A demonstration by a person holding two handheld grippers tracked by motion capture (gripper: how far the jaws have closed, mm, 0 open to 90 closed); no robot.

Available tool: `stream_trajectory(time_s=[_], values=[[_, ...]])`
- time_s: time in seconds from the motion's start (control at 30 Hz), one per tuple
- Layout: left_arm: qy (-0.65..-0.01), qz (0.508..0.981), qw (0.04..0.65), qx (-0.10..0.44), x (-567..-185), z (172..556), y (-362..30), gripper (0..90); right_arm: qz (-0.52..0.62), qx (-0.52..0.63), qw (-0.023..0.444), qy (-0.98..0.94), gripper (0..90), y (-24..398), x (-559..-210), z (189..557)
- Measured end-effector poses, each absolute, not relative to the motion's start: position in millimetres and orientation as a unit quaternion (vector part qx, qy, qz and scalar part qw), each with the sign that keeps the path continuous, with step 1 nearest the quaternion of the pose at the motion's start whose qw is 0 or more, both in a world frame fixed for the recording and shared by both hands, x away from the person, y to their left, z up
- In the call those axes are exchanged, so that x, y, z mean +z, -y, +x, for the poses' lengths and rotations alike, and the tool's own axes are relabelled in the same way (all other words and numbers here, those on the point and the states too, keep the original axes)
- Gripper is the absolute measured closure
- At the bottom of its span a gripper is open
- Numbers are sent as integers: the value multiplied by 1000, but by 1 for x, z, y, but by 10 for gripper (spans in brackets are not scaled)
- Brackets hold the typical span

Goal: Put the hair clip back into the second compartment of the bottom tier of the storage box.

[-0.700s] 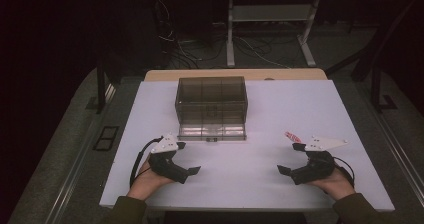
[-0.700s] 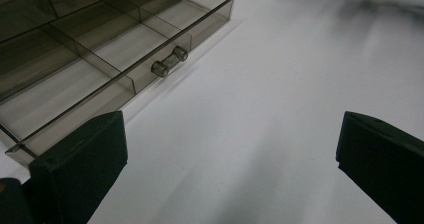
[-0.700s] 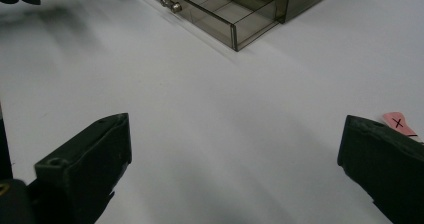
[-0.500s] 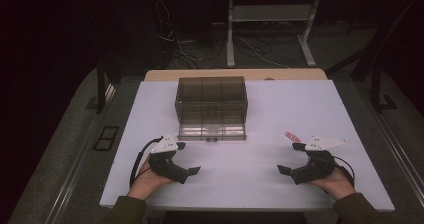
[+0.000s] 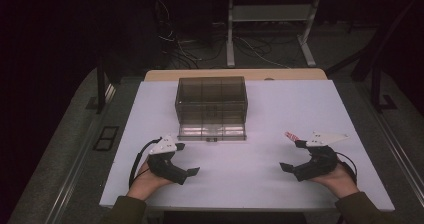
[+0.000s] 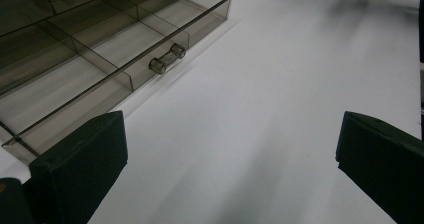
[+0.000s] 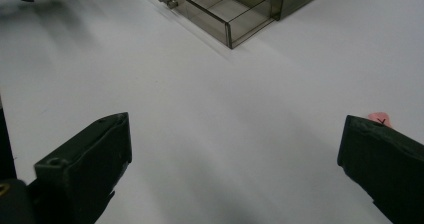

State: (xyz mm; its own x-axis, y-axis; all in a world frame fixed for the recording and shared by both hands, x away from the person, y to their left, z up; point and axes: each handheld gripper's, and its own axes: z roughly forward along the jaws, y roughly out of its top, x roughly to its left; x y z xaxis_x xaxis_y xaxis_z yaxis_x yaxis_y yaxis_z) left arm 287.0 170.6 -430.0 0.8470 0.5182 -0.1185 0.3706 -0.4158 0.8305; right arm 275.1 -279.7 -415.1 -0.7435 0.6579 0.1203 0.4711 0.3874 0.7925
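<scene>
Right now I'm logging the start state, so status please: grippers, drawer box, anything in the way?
Left gripper open, empty. Right gripper open, empty. Smoked-clear drawer box mid-table, bottom drawer pulled out. Small red-and-white item beside right gripper; path to drawer otherwise open.

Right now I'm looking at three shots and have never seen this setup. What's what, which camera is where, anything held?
No robot arm here: a person holds a two-jaw hand tool in each hand. The high view looks down from above the person's side of the white table; the left gripper and the right gripper rest near its front edge, forearms coming in from the bottom.

The other two pictures come from a camera riding on each gripper, looking along its two black jaws. In both, the jaws stand wide apart with bare table between them, so nothing is held.

On the table sits a smoky clear drawer box. Its bottom drawer is pulled out, split into compartments, with a small bar handle. A small pink and red object lies by the right gripper; I cannot tell what it is.
</scene>
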Motion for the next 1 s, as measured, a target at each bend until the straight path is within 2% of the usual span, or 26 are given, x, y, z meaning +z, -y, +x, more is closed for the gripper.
stream_trajectory(time_s=[1.0], values=[[-271, 833, 477, 77, -431, 285, -172, 0, 344, 416, 105, -835, 23, 285, -413, 294]])
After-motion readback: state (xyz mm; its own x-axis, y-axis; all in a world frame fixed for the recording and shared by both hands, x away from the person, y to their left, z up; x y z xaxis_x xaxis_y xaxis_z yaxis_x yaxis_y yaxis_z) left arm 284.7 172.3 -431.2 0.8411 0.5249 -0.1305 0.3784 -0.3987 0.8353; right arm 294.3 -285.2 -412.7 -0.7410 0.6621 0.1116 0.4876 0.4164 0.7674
